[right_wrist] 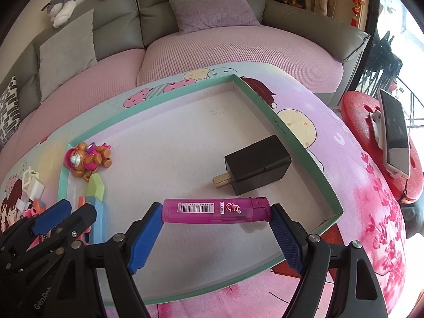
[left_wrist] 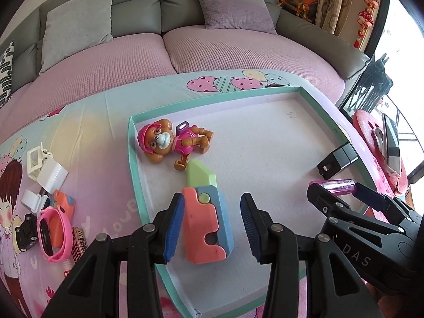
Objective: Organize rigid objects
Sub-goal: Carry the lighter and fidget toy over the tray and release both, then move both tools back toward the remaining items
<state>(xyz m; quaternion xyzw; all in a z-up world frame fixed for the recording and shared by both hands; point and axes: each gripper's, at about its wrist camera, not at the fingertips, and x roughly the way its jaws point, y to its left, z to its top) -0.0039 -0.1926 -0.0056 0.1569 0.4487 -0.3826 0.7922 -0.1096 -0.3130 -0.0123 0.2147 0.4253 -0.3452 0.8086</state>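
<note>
The left gripper [left_wrist: 212, 228] is seen with its jaws apart around a pink, blue and green toy knife [left_wrist: 205, 217] lying on the tray floor; the left pad looks just against the pink handle, the right pad is clear of it, and whether any pressure is applied cannot be told. The knife's near end is partly hidden behind the left jaw. The right gripper [right_wrist: 216, 234] is clamped lengthwise on a magenta lighter [right_wrist: 216, 210], one pad at each end, above the tray floor. Beyond its jaws a black charger plug [right_wrist: 257, 168] lies near the right wall of the teal-rimmed tray [right_wrist: 304, 159]. Beyond the left jaws a pup figure [left_wrist: 172, 143] lies in the far-left corner. Open floor is left between the two jaws and toward the far wall. Left of the tray, a cluttered pile [left_wrist: 45, 198] on the worktop is hard to make out, cut by the frame edge.
</note>
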